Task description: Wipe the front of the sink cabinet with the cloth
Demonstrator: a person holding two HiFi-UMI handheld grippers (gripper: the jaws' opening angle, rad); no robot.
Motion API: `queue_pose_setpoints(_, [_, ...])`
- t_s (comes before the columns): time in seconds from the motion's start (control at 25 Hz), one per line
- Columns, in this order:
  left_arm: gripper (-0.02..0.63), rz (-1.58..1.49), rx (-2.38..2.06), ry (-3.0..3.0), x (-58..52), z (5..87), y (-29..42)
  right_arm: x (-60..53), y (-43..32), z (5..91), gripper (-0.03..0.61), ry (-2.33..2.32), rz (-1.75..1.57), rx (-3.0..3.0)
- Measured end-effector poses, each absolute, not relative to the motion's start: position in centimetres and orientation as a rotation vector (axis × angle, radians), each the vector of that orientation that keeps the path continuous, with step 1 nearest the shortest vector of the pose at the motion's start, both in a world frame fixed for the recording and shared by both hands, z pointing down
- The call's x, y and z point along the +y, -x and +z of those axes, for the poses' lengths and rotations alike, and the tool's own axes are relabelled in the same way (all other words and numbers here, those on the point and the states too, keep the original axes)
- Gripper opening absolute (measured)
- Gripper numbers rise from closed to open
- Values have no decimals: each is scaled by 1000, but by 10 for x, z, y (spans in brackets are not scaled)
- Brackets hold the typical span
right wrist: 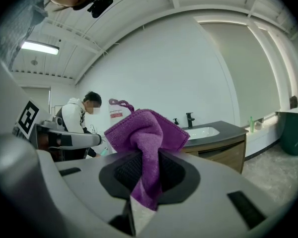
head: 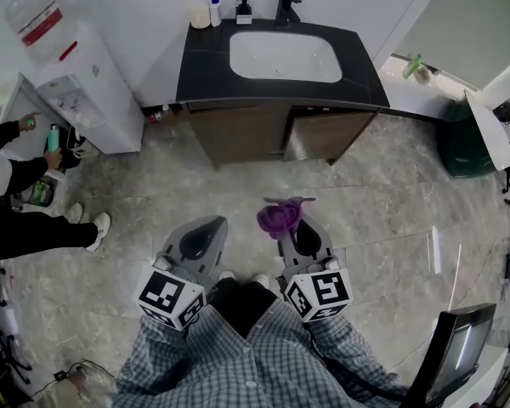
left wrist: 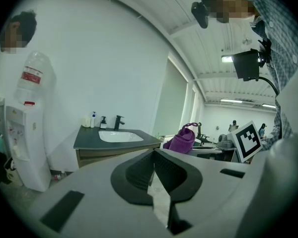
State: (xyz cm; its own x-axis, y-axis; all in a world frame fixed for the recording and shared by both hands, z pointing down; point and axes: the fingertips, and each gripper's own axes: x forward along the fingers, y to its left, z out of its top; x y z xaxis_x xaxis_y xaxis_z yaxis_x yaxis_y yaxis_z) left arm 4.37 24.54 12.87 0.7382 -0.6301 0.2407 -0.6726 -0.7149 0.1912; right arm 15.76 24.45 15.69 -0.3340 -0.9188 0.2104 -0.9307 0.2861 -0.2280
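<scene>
The purple cloth (right wrist: 146, 133) was pinched by its lower fold in the clenched right claw (head: 294, 228), low in the centre of the head view and well apart from the sink cabinet (head: 276, 134) at upper centre. Soft, light and floppy, it would probably spread on the wood only under pressure, so the grip near its middle looked sound. The left claw (head: 197, 238) was closed on nothing. Bare floor (head: 382, 211) lay open up to the doors, with a water dispenser (head: 89, 83) and a bystander (head: 17, 202) at the left and the dark bench rim (head: 280, 102) above to mind.
</scene>
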Motion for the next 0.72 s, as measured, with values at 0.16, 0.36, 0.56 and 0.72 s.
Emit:
queue_pose_setpoints(0.16, [12, 217, -1033, -2678, 244, 125, -38, 241, -147, 152, 74, -1754, 468, -2513])
queue_pose_setpoints(0.36, [11, 211, -1039, -2673, 245, 124, -35, 238, -143, 146, 74, -1767, 467, -2541])
queue_pose_setpoints(0.56, [12, 207, -1043, -2668, 243, 125, -30, 231, -141, 139, 74, -1767, 448, -2553])
queue_pose_setpoints(0.72, [11, 199, -1052, -2664, 241, 126, -26, 227, -140, 143, 74, -1766, 464, -2540])
